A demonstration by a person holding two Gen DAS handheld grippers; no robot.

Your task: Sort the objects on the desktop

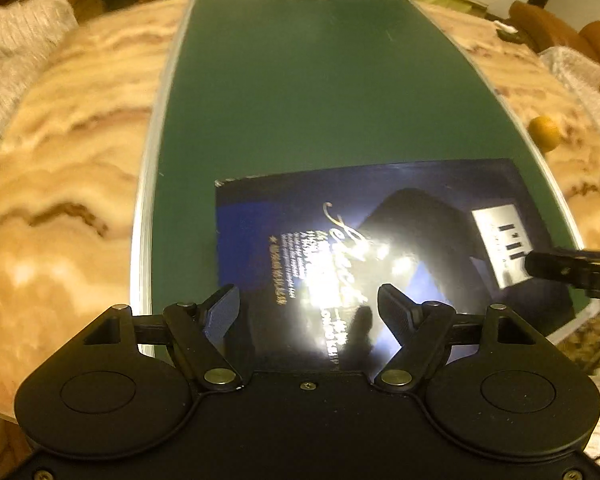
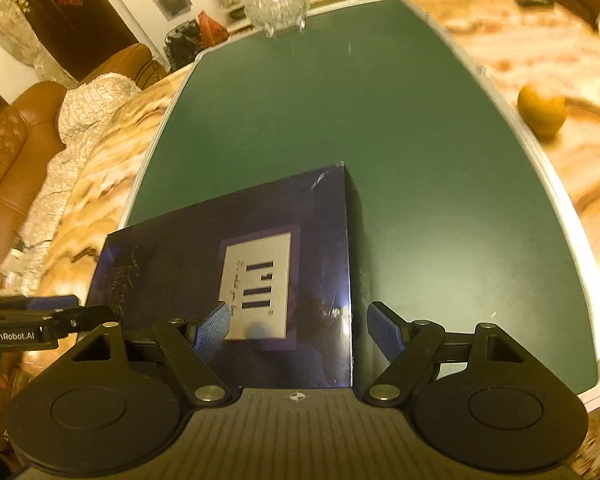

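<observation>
Left claw (image 1: 308, 312) hung spread over the near edge of a dark blue glossy box (image 1: 380, 240), nothing pinched. Right claw (image 2: 296, 330) also spread, jaws straddling the box's right edge, pads not visibly pressing. Box lay flat on the green mat (image 1: 320, 92) atop the marbled desk (image 1: 68, 140). Orange fruit (image 2: 542, 110) sat just beyond the mat; glass bowl (image 2: 276, 4) at its far end.

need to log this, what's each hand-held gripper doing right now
left hand-held gripper: open, above the box, holding nothing
right hand-held gripper: open, straddling the box's edge, no grip
</observation>
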